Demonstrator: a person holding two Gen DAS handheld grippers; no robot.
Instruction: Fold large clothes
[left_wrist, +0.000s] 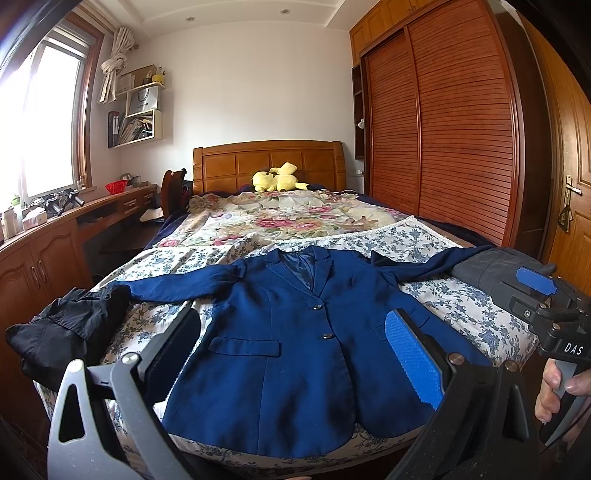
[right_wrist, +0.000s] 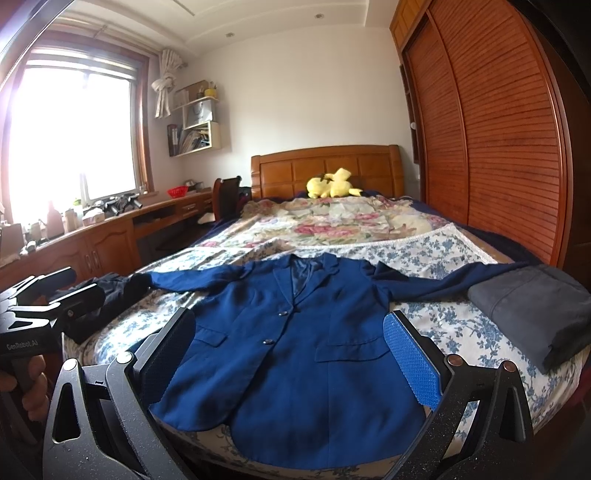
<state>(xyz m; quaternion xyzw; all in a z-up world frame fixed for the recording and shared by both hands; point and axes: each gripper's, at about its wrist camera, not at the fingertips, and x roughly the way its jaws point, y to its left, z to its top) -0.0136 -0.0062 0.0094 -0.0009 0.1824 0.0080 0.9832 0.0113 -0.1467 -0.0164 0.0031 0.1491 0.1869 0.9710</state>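
Observation:
A dark blue blazer (left_wrist: 291, 343) (right_wrist: 295, 354) lies flat and face up on the foot of the bed, buttoned, with both sleeves spread out sideways. My left gripper (left_wrist: 295, 354) hovers open above its lower hem, nothing between the fingers. My right gripper (right_wrist: 291, 354) also hangs open over the hem, empty. In the left wrist view the right gripper's body shows at the right edge, held by a hand (left_wrist: 554, 391). The right wrist view catches the left gripper's body at the left edge, held by a hand (right_wrist: 33, 387).
A crumpled black garment (left_wrist: 66, 332) (right_wrist: 107, 299) lies at the bed's left corner. A folded grey garment (left_wrist: 491, 269) (right_wrist: 535, 306) sits on the right, over the blazer's sleeve end. A floral quilt (left_wrist: 280, 218), yellow plush toy (left_wrist: 277, 179), wooden desk (left_wrist: 55, 236) and wardrobe (left_wrist: 443, 129) surround the bed.

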